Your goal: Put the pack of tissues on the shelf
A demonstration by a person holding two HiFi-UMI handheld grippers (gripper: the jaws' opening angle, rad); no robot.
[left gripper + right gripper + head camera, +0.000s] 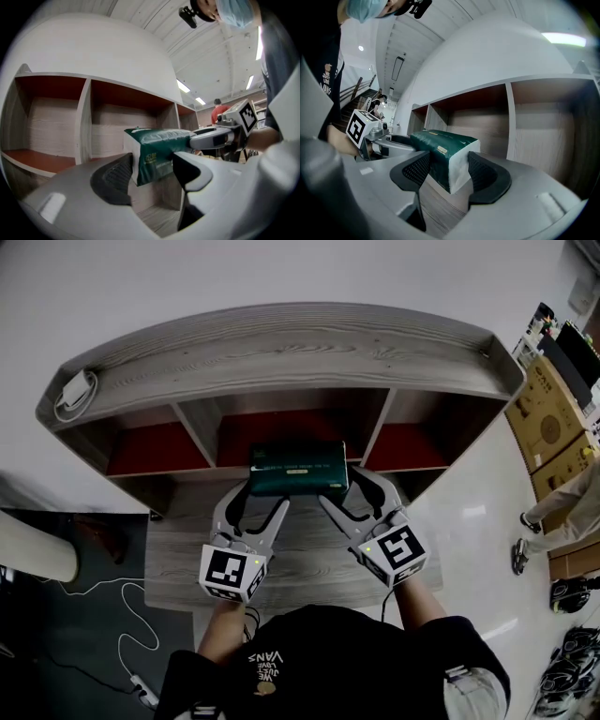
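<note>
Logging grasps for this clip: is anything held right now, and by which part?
The green pack of tissues, held at both ends: left gripper on its left end, right gripper on its right end.

Green pack of tissues (298, 468) level before middle compartment of shelf (281, 348).

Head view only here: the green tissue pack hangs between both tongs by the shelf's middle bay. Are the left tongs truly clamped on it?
Observer: Yes. In the left gripper view the left tongs pinch one end of the pack between both pads.
Operator: And the right?
Observer: The right tongs squeeze the other end, where white tissue shows.
Operator: Is it resting on anything?
Observer: No, its underside hangs clear of the wooden board below.
</note>
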